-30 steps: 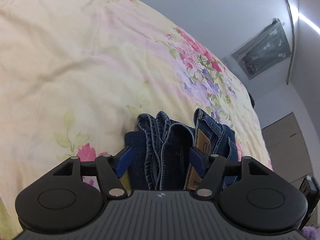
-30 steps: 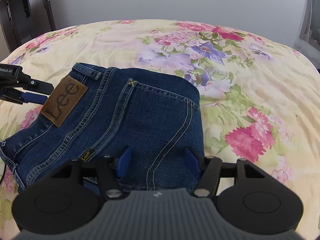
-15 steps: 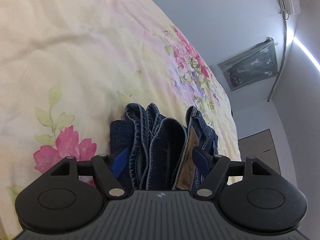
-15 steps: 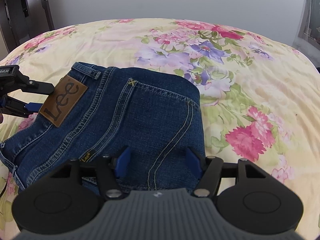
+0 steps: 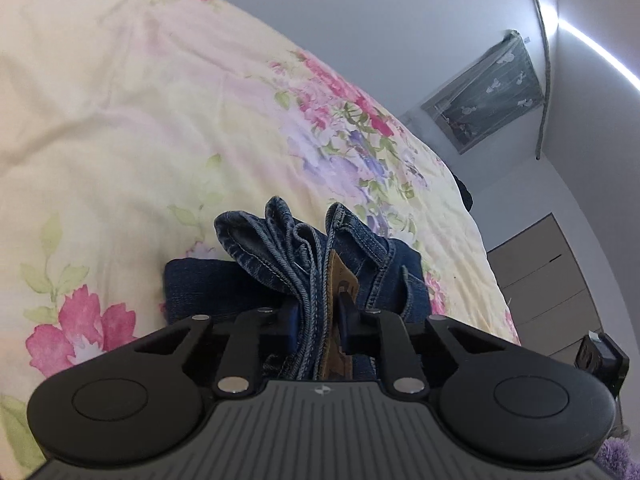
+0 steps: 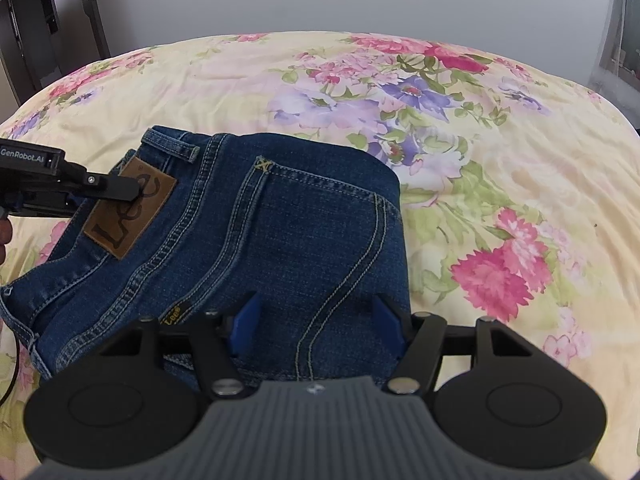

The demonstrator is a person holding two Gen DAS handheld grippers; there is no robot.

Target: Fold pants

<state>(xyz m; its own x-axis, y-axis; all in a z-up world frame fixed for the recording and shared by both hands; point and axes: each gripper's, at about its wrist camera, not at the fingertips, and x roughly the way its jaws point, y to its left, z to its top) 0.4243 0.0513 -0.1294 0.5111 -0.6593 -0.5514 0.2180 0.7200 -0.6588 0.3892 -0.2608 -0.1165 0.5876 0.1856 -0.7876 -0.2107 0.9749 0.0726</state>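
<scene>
Most of the way through folding the pants (image 6: 280,240), to judge by the compact denim bundle lying flat near the middle of the flowered bed (image 6: 480,120), with seat pocket and brown leather patch (image 6: 128,208) facing up. Seen from the left wrist as several stacked layers of hem and waistband, pointing to at least one fold already made. Clamped at the waistband end by the left gripper (image 5: 320,312), its jaws having just been closing on that layered edge, with patch and denim now pinched between the pads. Poised over the near edge of the bundle with the right gripper (image 6: 316,324), jaws standing wide and blue pads well apart, with denim below and between them but nothing squeezed. No loose leg trailing across the bedspread in either view, and no crumpled heap. Apparently left to do: a grip on the near edge to match the one at the waistband, then either one last fold to halve the bundle or simply a squaring of its edges. Hard to tell which from these views, with the far side of the stack partly hidden behind the raised waistband.
</scene>
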